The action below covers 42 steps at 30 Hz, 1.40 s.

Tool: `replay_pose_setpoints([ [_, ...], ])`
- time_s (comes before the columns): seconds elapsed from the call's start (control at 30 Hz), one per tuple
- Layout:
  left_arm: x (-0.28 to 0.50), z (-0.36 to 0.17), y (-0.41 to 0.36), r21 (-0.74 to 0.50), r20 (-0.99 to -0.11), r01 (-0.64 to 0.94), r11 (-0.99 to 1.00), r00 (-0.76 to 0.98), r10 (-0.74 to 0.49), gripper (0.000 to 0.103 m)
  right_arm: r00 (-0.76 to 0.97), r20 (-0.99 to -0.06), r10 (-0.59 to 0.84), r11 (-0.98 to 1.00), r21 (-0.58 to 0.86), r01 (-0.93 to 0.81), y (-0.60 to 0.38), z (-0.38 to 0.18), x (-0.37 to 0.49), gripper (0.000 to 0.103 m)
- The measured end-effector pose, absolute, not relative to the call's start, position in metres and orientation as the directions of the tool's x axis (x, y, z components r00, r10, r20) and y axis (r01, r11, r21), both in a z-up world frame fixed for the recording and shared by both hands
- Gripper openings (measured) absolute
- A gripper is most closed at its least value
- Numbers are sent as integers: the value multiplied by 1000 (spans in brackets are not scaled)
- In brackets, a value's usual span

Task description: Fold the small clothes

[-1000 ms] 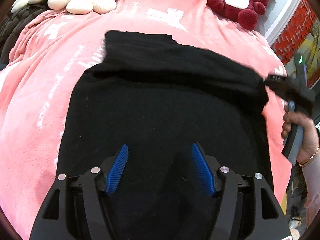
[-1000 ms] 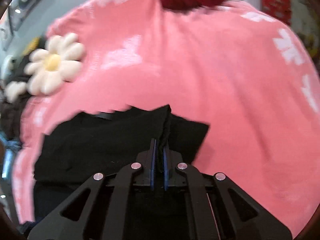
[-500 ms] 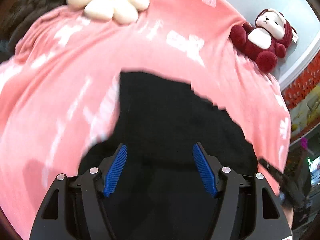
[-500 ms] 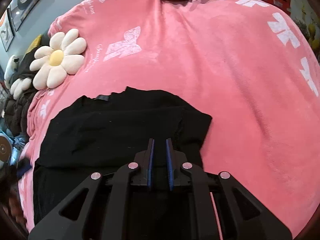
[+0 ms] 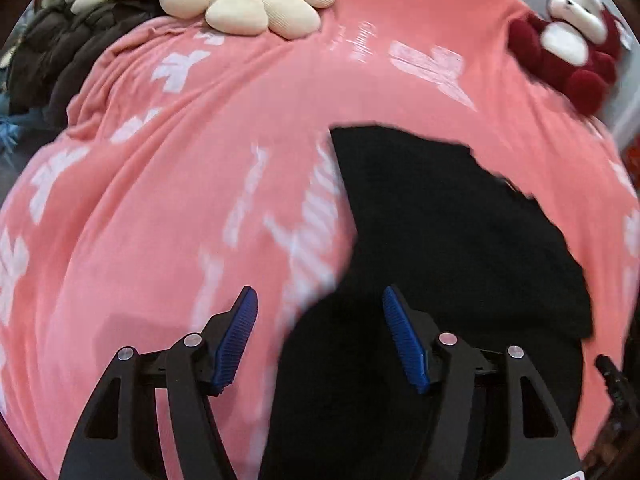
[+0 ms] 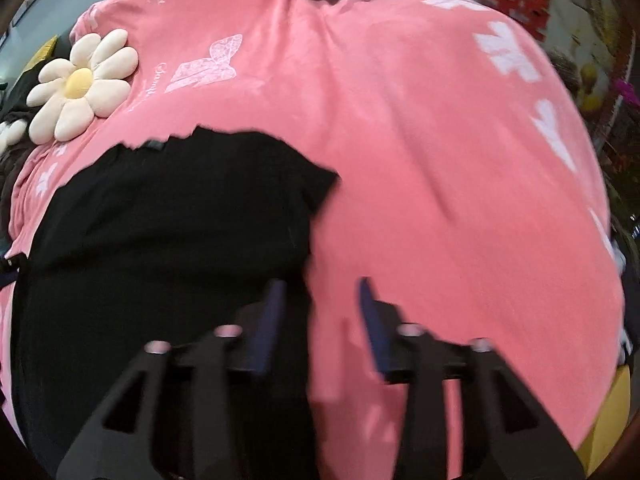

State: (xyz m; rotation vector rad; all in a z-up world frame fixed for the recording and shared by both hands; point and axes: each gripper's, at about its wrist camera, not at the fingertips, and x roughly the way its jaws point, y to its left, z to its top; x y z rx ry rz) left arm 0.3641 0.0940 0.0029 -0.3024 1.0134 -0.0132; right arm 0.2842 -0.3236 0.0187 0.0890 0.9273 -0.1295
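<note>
The black garment (image 5: 440, 248) lies folded on the pink blanket (image 5: 160, 220), filling the lower right of the left wrist view and the lower left of the right wrist view. The left gripper (image 5: 318, 336) is spread wide over the garment's left edge; the right gripper (image 6: 320, 312), blurred, is spread over its right edge. Bare blanket stretches beyond both edges.
</note>
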Motion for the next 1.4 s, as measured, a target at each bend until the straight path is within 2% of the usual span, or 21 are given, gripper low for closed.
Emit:
replay_pose_setpoints([
  [0.07,325,5,100,-283,-836,-111,953,516,-188,66,564,-823,-63,988,28,150,-328,17,242,47],
  [0.17,267,-3,107,-313,-858,-89,946,453,-242,70,520,-852,-60,984,36,173,-329,12,187,56],
  [0.27,218,-10,113,-326,-875,-99,940,408,-261,70,479,-877,-41,979,61,196,-330,8,139,60],
  [0.4,160,-18,127,-399,-867,-150,905,382,-319,70,430,-903,-2,974,96,207,-324,-2,99,62],
  [0.5,139,-24,131,-445,-850,-181,877,395,-349,71,411,-911,35,965,138,223,-320,-13,85,69],
  [0.63,125,-27,130,-476,-816,-176,862,453,-358,79,391,-916,93,951,198,236,-315,-28,91,73],
  [0.7,123,-29,128,-485,-802,-165,859,475,-362,82,408,-906,110,944,224,243,-313,-32,96,84],
  [0.77,123,-29,127,-484,-800,-163,860,481,-360,83,427,-895,129,934,254,251,-311,-34,100,85],
  [0.83,125,-27,130,-506,-790,-166,846,482,-378,82,460,-872,170,933,292,210,-305,-30,101,75],
  [0.87,126,-27,134,-520,-784,-169,838,483,-389,80,464,-868,178,936,295,192,-303,-28,101,55],
  [0.9,125,-28,137,-532,-778,-170,829,485,-400,74,463,-863,202,937,308,166,-300,-27,102,25],
  [0.93,125,-27,138,-531,-776,-165,831,487,-400,66,458,-860,225,932,328,157,-300,-27,103,15],
  [0.97,126,-27,137,-526,-778,-146,838,482,-404,42,456,-855,247,923,351,158,-301,-28,104,7],
  [1.0,126,-29,137,-516,-786,-136,846,468,-404,27,457,-854,250,922,355,158,-303,-28,104,6],
  [1.07,126,-32,142,-514,-794,-154,844,459,-399,18,458,-853,252,920,358,159,-302,-28,105,6],
  [1.13,127,-34,152,-550,-787,-204,810,452,-420,18,456,-852,259,916,366,163,-303,-30,107,8],
  [1.23,126,-32,158,-542,-793,-233,808,460,-399,23,461,-847,264,910,377,174,-306,-31,108,10],
  [1.27,126,-31,157,-534,-793,-221,816,465,-393,27,463,-845,267,908,382,173,-307,-31,103,11],
  [1.3,126,-32,156,-542,-788,-212,813,466,-404,35,463,-843,273,904,389,175,-309,-32,101,12],
  [1.37,126,-34,153,-565,-771,-199,800,473,-427,42,465,-837,288,895,408,179,-311,-34,102,13],
  [1.4,127,-34,152,-570,-767,-198,797,475,-431,42,466,-833,297,888,420,186,-312,-35,102,13],
])
